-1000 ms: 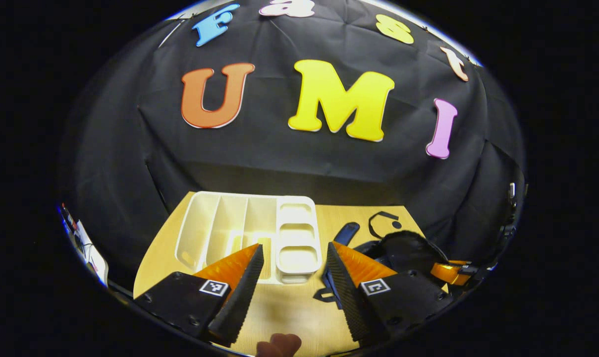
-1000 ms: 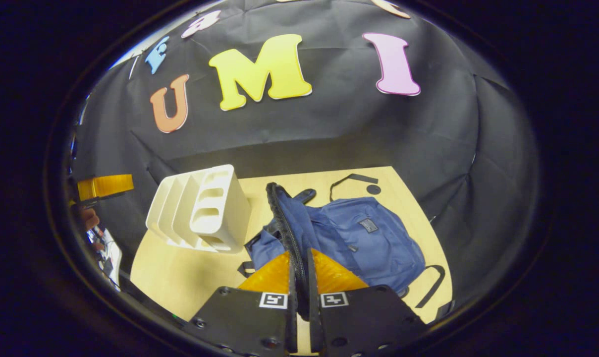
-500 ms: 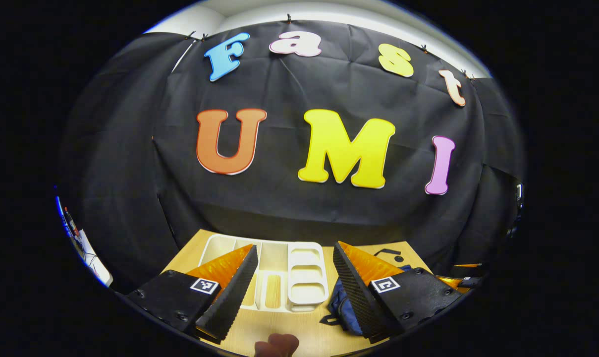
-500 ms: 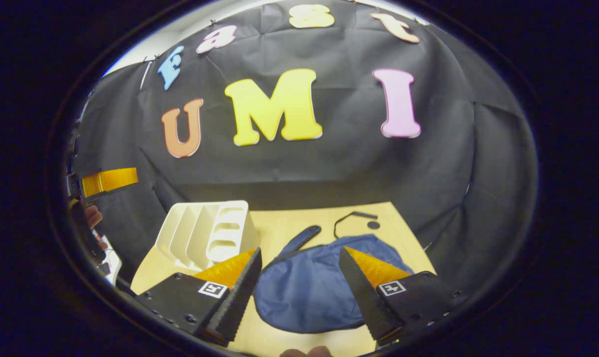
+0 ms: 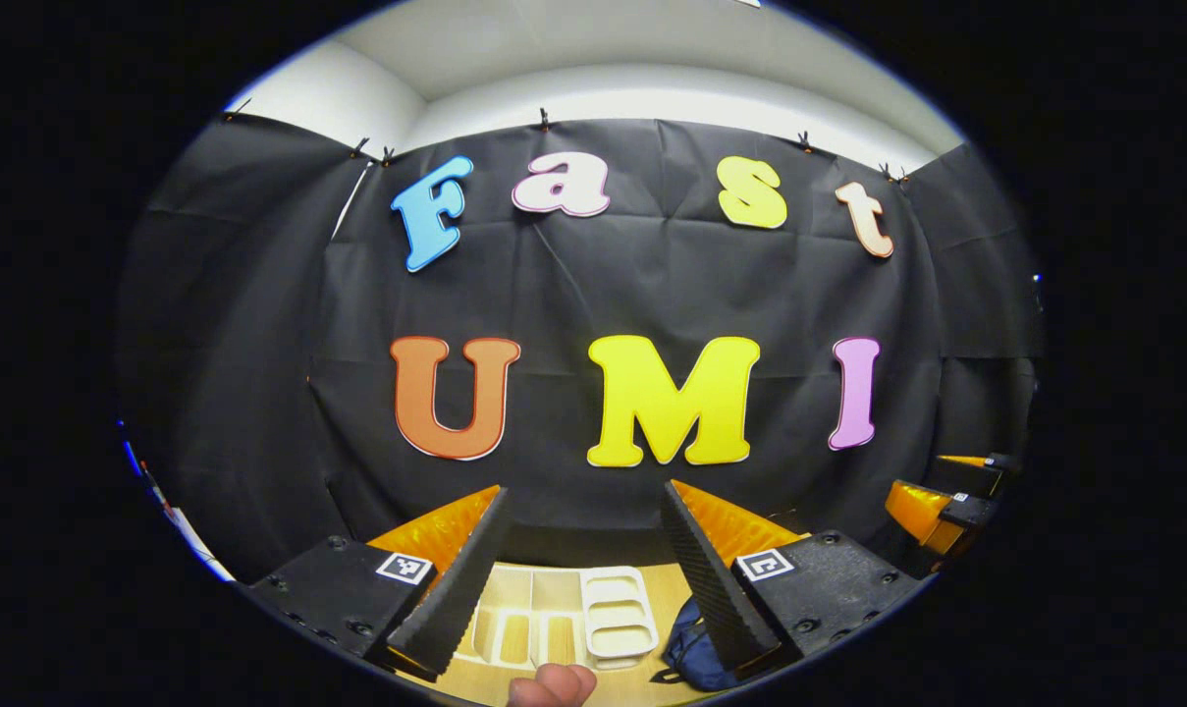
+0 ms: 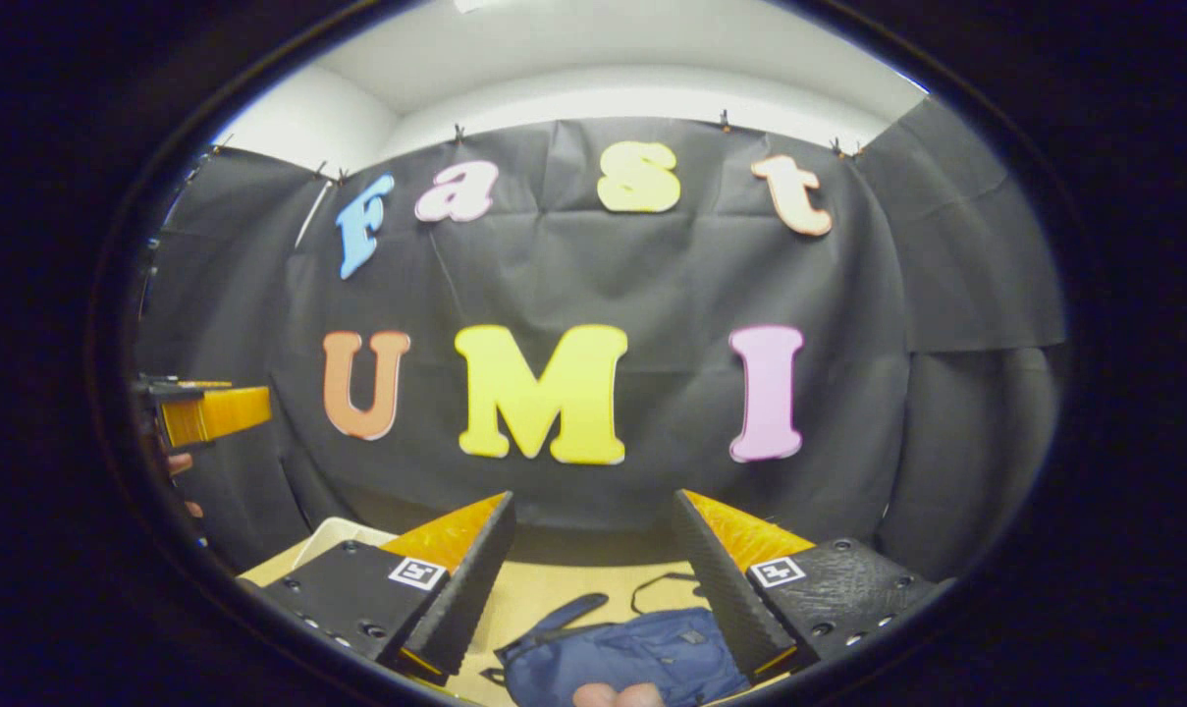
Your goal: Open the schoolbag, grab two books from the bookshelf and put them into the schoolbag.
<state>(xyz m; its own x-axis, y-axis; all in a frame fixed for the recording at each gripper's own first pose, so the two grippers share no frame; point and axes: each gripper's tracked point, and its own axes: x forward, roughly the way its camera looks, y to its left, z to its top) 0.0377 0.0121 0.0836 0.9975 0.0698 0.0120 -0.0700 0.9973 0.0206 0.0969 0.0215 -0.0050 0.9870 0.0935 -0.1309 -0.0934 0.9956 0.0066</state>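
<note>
The blue schoolbag [image 6: 622,653] lies flat on the wooden table [image 6: 554,594], low in the right gripper view between my fingers and well below them. My right gripper [image 6: 594,496] is open and holds nothing. The white bookshelf [image 5: 564,628] sits at the bottom of the left gripper view, with a corner of the schoolbag [image 5: 696,656] beside it on the right. My left gripper [image 5: 583,489] is open and empty, raised well above the shelf. Both grippers point at the back wall.
The right gripper [image 5: 937,501] shows at the right edge of the left gripper view. The left gripper [image 6: 210,412] and a hand [image 6: 176,462] show at the left edge of the right gripper view. A corner of the bookshelf [image 6: 333,535] peeks out low left.
The right gripper let go of the bag's zipped edge and opened; the flap dropped flat. Both grippers tilted up and back, so table, shelf and bag slid to the bottom of the views.
</note>
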